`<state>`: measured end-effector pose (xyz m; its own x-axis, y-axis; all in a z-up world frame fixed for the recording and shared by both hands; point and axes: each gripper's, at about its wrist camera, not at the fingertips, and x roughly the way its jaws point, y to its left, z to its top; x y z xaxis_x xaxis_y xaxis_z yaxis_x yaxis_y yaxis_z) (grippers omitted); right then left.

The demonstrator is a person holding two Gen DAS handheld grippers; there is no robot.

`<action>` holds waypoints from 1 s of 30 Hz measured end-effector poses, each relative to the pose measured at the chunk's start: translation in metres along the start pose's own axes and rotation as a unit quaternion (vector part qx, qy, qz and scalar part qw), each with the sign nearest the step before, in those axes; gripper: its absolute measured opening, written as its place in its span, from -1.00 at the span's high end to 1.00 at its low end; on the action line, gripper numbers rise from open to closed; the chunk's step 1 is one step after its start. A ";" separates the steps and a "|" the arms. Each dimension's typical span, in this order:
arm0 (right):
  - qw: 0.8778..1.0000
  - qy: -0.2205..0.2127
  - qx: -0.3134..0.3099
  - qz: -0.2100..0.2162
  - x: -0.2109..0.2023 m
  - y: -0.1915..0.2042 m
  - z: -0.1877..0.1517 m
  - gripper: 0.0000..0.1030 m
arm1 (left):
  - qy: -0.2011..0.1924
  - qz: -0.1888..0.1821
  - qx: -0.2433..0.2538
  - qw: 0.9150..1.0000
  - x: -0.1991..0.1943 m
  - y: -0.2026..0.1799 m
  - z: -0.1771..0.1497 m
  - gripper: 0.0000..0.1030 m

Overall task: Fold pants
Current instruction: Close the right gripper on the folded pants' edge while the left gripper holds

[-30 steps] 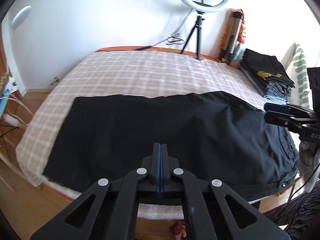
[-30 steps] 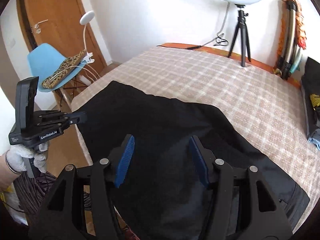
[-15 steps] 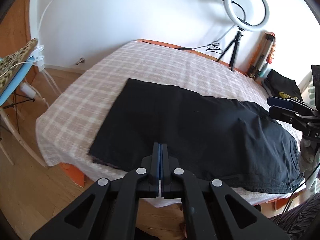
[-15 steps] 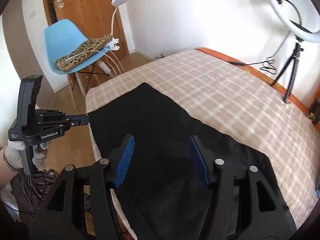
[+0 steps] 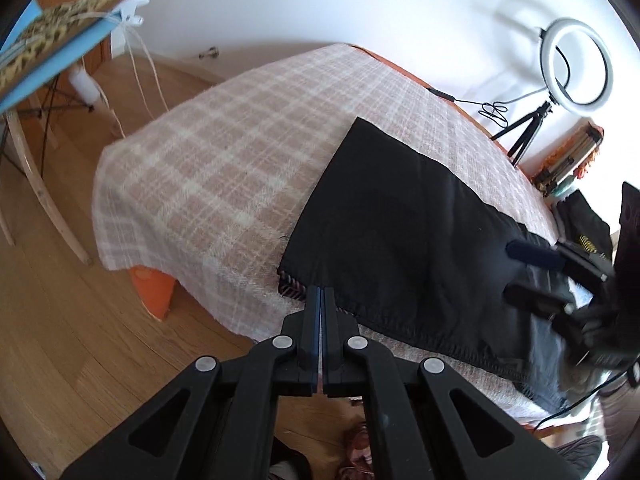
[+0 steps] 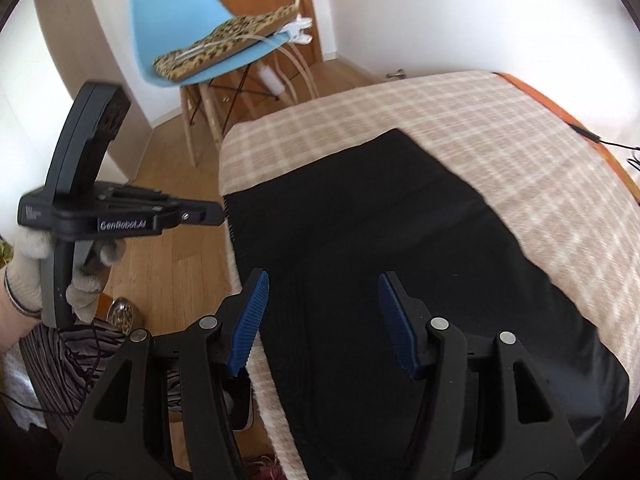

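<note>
Right-wrist view: left tongs pressed together beside the pants hem, right tongs spread above them.

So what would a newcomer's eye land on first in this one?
The black pants, spread flat along the near edge of the plaid bed. Next, the two grippers: the left gripper is shut, its tips at the hem corner of the pants, while the right gripper hangs open over the cloth. Further off, a blue chair with a leopard-print cushion stands by the door, and a ring light by the wall.
</note>
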<state>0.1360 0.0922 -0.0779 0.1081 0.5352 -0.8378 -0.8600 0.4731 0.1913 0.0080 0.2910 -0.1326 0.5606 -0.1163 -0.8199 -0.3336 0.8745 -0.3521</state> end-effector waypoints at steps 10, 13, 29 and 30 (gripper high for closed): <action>0.997 0.050 -0.055 -0.005 0.050 0.027 -0.004 -0.16 | 0.029 -0.035 -0.064 0.997 0.012 0.020 0.007 1.00; 0.996 0.050 -0.067 -0.016 0.055 0.031 -0.004 -0.29 | 0.026 -0.036 -0.072 0.996 0.011 0.020 0.011 1.00; 0.985 0.056 -0.142 -0.080 0.077 0.069 0.010 -0.18 | 0.017 -0.046 -0.126 0.991 0.008 0.042 0.016 1.00; 0.986 0.055 -0.137 -0.078 0.077 0.067 0.011 -0.04 | 0.019 -0.049 -0.128 0.990 0.009 0.043 0.016 1.00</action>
<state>0.0921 0.1733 -0.1239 0.2083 0.3835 -0.8998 -0.9409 0.3297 -0.0773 0.0106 0.3348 -0.1475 0.5725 -0.2160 -0.7910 -0.4637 0.7103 -0.5296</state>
